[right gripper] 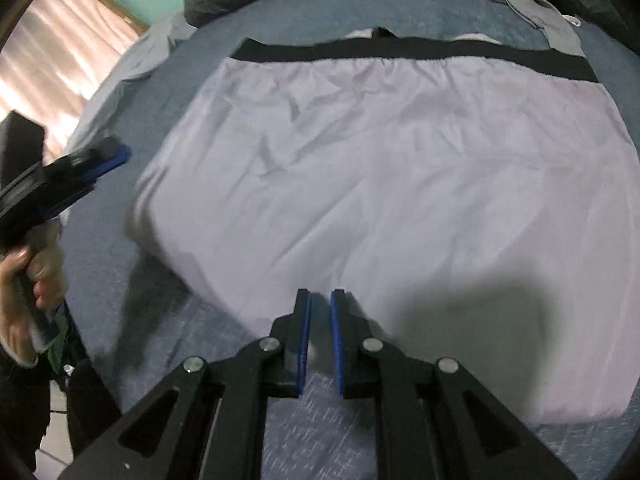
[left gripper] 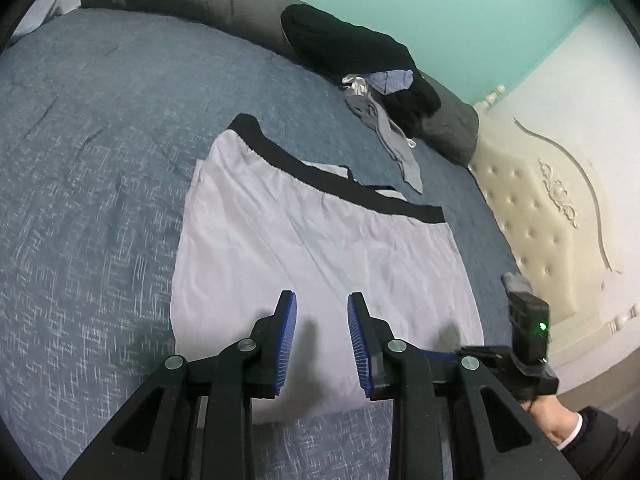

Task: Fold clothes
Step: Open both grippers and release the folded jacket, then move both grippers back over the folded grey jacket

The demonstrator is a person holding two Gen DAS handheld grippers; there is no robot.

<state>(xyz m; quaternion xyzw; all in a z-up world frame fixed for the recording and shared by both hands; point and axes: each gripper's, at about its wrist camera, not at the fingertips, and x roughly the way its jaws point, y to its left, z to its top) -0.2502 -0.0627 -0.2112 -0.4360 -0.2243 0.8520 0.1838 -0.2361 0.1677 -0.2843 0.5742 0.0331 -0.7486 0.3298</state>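
Lying flat on the blue bedspread (left gripper: 92,184), the pale grey shorts (left gripper: 320,248) are showing their black waistband (left gripper: 344,184) at the far edge. Left gripper (left gripper: 322,312) is hovering over the near hem, jaws apart and empty, while right gripper (right gripper: 320,308) is sitting nearly closed, gripping nothing.
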